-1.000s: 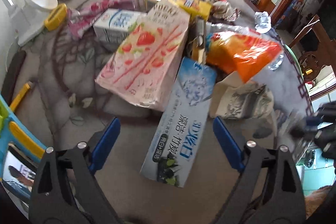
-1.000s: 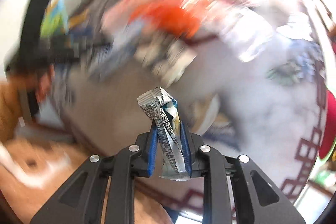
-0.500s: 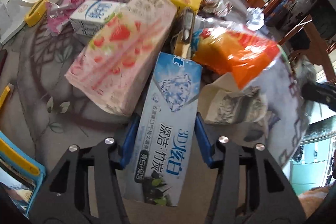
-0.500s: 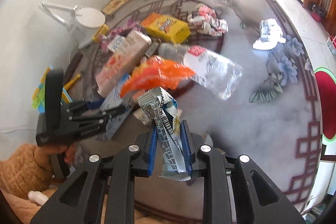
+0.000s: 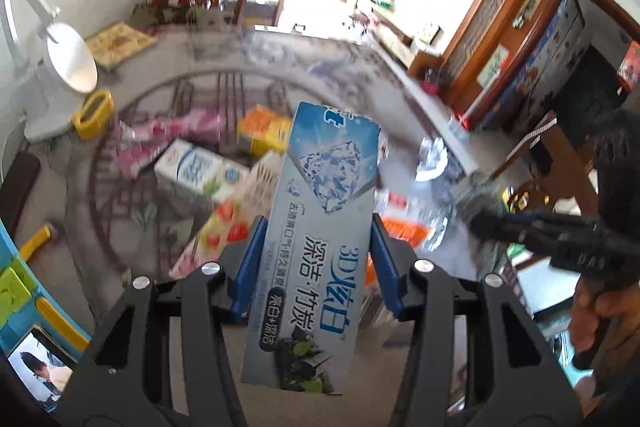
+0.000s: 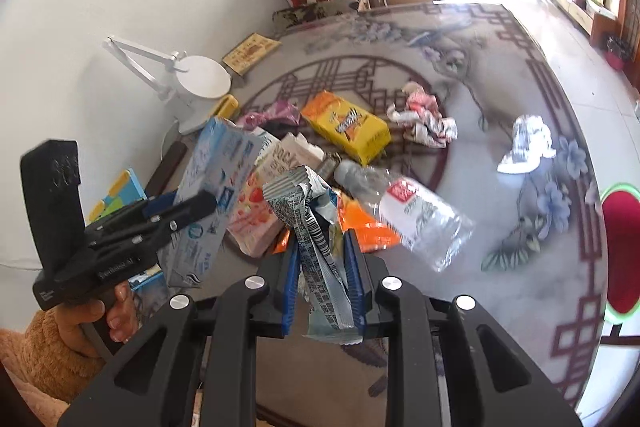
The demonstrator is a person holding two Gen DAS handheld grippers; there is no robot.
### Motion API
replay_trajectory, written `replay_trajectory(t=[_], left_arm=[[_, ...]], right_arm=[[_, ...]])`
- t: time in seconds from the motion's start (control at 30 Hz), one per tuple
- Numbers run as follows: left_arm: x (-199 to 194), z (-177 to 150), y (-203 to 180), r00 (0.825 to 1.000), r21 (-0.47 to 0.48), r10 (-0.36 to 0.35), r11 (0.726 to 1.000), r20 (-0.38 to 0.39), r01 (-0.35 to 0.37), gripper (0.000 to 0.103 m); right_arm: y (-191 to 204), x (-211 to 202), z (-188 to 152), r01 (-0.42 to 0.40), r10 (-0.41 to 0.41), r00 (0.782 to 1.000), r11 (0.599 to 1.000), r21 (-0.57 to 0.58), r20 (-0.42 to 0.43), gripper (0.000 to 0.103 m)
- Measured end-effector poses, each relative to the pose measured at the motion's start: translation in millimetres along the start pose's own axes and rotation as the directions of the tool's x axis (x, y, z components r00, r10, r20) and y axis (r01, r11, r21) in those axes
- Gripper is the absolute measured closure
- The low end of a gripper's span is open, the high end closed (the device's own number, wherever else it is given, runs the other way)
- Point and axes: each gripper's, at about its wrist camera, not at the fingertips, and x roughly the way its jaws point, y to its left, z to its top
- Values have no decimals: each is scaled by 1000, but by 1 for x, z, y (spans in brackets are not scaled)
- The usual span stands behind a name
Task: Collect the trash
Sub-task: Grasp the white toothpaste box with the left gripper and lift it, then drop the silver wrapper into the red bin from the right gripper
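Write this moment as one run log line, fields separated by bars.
left gripper: shut on toothpaste box, lifted | right gripper: shut on crumpled wrapper | table: more trash remains

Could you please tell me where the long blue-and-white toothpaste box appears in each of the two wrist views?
Left wrist view: the long blue-and-white toothpaste box fills the centre, clamped between the left tongs.
Right wrist view: the box stands at left of centre, tilted, gripped by those tongs.
Shared landmark: the white desk lamp by the wall, beyond the litter.
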Motion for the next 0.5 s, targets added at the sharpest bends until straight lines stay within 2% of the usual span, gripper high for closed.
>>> replay_trajectory(t=[0.17,0.3,0.5], left_arm=[[-1,15,-17,999,-23,-16,1000,29,17,54],[3,22,-32,999,-27,19,999,44,-18,54],[15,23,-52,999,-45,25,999,36,-23,54]], right_arm=[[-11,-10,5,1,-1,1000,1000,3,17,81],[-24,-19,4,4,-5,1000,1000,17,28,81],[-48,-30,0,-11,9,999,999,45,31,81]])
